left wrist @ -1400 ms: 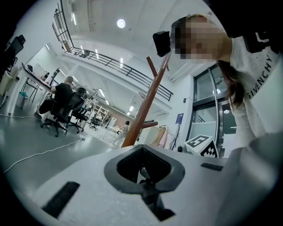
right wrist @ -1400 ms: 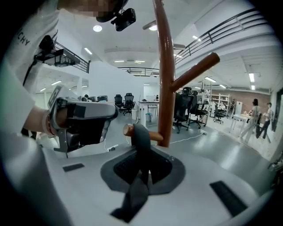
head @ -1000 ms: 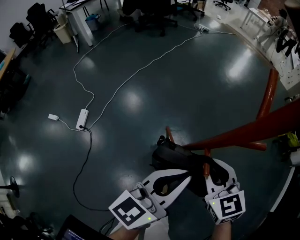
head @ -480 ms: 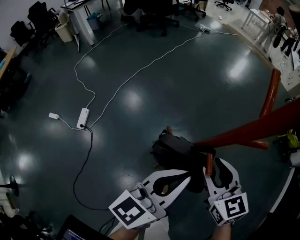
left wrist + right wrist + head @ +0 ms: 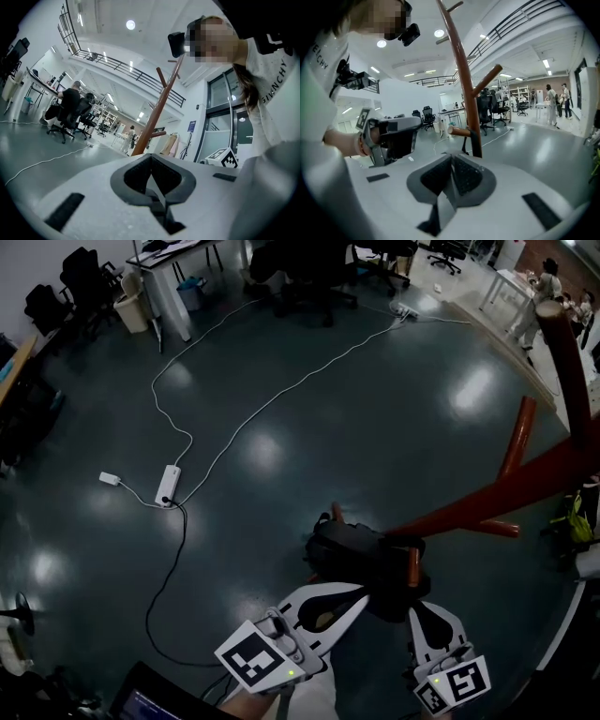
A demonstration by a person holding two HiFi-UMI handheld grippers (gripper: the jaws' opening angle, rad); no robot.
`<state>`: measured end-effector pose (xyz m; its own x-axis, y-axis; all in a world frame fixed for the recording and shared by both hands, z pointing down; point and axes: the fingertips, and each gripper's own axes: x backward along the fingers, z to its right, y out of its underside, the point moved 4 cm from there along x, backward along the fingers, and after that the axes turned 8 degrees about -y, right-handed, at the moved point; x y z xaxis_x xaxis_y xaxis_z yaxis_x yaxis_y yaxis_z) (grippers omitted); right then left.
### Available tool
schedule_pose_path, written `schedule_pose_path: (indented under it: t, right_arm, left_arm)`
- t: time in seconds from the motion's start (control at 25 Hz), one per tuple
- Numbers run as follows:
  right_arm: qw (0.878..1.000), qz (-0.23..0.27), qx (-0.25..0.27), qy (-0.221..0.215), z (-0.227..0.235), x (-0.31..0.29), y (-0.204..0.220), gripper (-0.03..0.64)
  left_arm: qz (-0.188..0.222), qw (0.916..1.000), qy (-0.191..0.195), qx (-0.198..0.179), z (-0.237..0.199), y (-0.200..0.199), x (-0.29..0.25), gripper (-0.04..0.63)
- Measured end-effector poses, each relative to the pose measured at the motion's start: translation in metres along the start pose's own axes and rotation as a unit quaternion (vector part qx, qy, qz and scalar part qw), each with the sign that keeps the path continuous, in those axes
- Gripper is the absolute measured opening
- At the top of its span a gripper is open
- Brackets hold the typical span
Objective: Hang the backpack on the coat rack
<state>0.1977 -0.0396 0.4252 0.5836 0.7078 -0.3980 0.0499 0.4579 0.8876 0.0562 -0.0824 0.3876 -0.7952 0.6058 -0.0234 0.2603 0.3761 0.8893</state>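
Left tool (image 5: 150, 158): jaws clenched together, nothing between. Right tool (image 5: 452, 158): jaws closing, nothing between, pads almost meeting. In head view, both tips aim at backpack (image 5: 361, 559), just above them at lower centre of frame. Left tip looks nearer, at bag's lower left edge; right tip sits below its right side. Bag rests against short peg (image 5: 413, 568) of coat rack (image 5: 487, 501), pole's long axis running up-right. I judge bag hung; 2 tools free to back off toward frame bottom.
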Motion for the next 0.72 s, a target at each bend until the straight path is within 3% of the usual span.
schedule_pose_path:
  t: [0.28,0.52,0.72]
  right_arm:
    - [0.999,0.014,0.01,-0.038,-0.051,0.012,-0.038,0.025]
    - [0.998,0.037,0.03,-0.048,-0.08,0.028,-0.07,0.023]
    - [0.996,0.057,0.04,-0.048,-0.098,0.05,-0.102,0.023]
  left_arm:
    - [-0.022,0.9997,0.004,-0.008,0.012,-0.012,0.024,0.009]
    - [-0.002,0.999,0.034,-0.029,0.036,-0.036,0.029,0.009]
    - [-0.011,0.9968,0.058,-0.054,0.059,-0.057,0.03,0.009]
